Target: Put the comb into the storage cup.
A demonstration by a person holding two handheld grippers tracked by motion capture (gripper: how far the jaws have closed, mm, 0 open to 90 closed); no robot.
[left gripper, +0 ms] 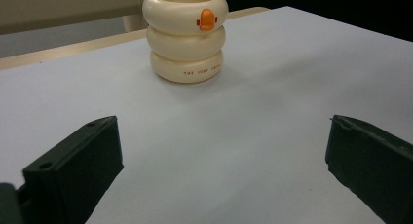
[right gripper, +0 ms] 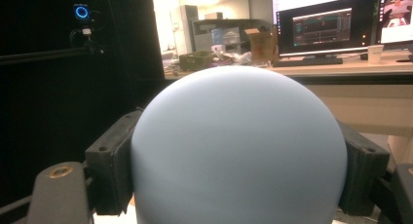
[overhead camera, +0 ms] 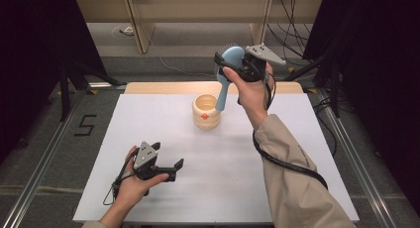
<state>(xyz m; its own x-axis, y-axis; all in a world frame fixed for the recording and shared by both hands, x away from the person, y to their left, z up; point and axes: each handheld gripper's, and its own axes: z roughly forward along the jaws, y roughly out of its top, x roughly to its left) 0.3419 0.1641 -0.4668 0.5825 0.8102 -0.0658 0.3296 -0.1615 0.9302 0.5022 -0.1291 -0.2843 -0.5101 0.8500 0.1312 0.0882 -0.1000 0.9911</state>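
A light blue hairbrush (overhead camera: 229, 64) hangs handle-down over the table's far middle, its bristled head up. My right gripper (overhead camera: 236, 65) is shut on the brush head; in the right gripper view the rounded blue back of the brush (right gripper: 238, 151) sits squeezed between both black jaws. The handle's tip hangs just above the rim of a cream ringed cup (overhead camera: 206, 111) with an orange duck bill; the same cup (left gripper: 186, 35) stands upright ahead in the left gripper view. My left gripper (overhead camera: 177, 169) rests low near the front left of the white table (overhead camera: 163, 198), open with nothing between its jaws.
A wooden strip (overhead camera: 148, 87) runs along the table's far edge. Metal rails (overhead camera: 44, 153) flank both sides, and cables lie on the floor behind. In the right gripper view a desk with lit monitors (right gripper: 324, 24) stands far off.
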